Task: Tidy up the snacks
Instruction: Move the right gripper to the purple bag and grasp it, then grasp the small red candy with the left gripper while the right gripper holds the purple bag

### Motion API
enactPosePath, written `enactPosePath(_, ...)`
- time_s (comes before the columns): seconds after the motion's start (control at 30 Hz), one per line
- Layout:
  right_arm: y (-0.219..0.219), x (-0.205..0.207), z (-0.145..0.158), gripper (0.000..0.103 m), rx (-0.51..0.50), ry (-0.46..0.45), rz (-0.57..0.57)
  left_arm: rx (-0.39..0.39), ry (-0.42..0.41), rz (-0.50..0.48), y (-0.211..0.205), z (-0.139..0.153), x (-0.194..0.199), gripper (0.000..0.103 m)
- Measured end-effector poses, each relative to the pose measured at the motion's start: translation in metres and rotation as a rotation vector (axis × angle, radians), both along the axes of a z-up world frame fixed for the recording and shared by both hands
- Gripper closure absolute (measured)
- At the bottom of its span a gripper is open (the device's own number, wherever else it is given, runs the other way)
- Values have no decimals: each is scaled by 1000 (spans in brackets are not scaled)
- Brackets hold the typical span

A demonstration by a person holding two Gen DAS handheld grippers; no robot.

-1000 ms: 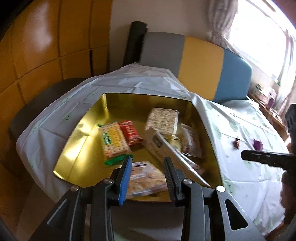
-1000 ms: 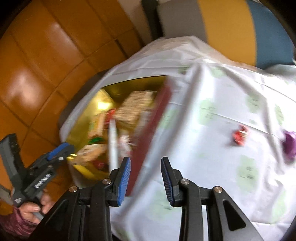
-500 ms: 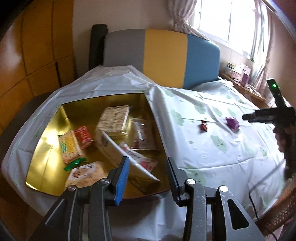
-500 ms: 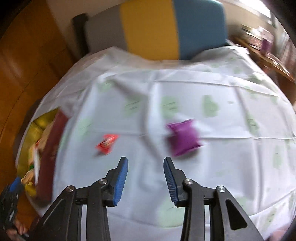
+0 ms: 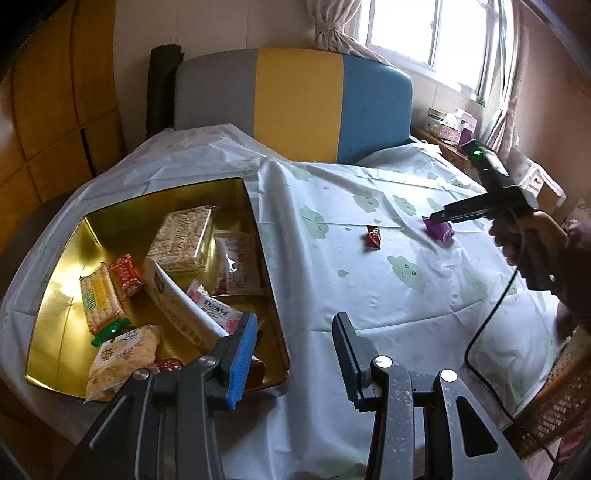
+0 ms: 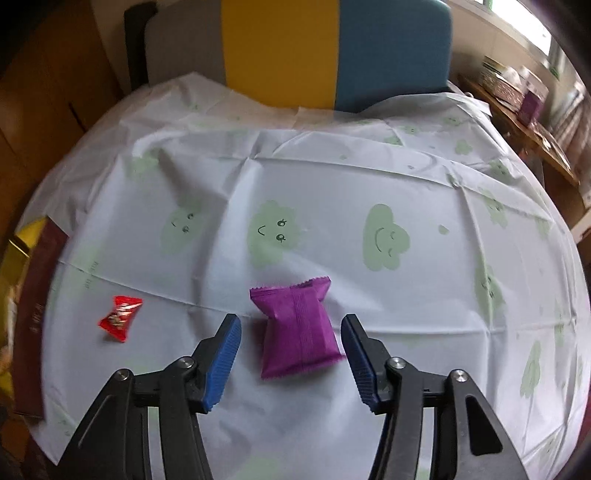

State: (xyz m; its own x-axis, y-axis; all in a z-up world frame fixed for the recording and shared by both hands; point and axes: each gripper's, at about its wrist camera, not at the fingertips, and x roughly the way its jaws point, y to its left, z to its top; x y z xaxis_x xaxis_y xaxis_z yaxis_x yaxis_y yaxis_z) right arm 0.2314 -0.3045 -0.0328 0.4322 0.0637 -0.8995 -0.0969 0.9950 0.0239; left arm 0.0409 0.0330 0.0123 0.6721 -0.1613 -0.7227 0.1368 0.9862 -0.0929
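With its jaws opening astride the purple packet (image 6: 299, 328) and not yet touching it, the right gripper (image 6: 291, 354) risks pinching the tablecloth (image 6: 369, 184) or skidding the slick wrapper; the left gripper (image 5: 295, 354) hangs apart, empty.

Daylight enters from the window (image 5: 436, 33), blown out white; glare on the gold tray (image 5: 55, 295) opposite it; fisheye bending and dark vignetting at edges.

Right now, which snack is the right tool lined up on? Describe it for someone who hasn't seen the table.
On the cloud-print tablecloth, right of the gold tin, two snacks lie loose. It's the purple packet, bigger than the small red candy to its left.
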Motion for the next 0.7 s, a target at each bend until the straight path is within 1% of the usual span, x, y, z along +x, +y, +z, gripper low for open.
enactPosePath(0.1, 3, 12, -15, 46, -65, 33, 2, 1, 1, -12, -4, 0, 1, 60)
enactPosePath(0.13, 3, 14, -21, 58, -78, 39, 3, 4, 1, -16, -6, 0, 1, 60)
enactPosePath(0.17, 2, 16, -24, 63, -80, 46, 1, 3, 0, -21, -7, 0, 0, 60)
enactPosePath(0.23, 0, 14, -25, 65, -74, 38, -7, 1, -1, -30, -10, 1, 1, 60)
enactPosePath(0.33, 2, 4, -18, 66, -108, 30, 9, -5, 0, -46, -17, 1, 5, 60)
enactPosePath(0.4, 4, -7, -14, 65, -124, 43, 20, -6, 4, -57, -22, 2, 9, 60)
enactPosePath(0.47, 7, -19, -11, 65, -108, 72, 36, -25, 21, -66, -27, 1, 14, 60)
enactPosePath(0.53, 11, -31, -13, 65, -110, 87, 56, -39, 37, -74, -33, -1, 20, 60)
enactPosePath(0.6, 16, -40, -21, 65, -129, 104, 75, -32, 52, -75, -39, -2, 26, 60)
enactPosePath(0.7, 15, -41, -27, 65, -132, 116, 74, -32, 62, -85, -50, -5, 34, 60)
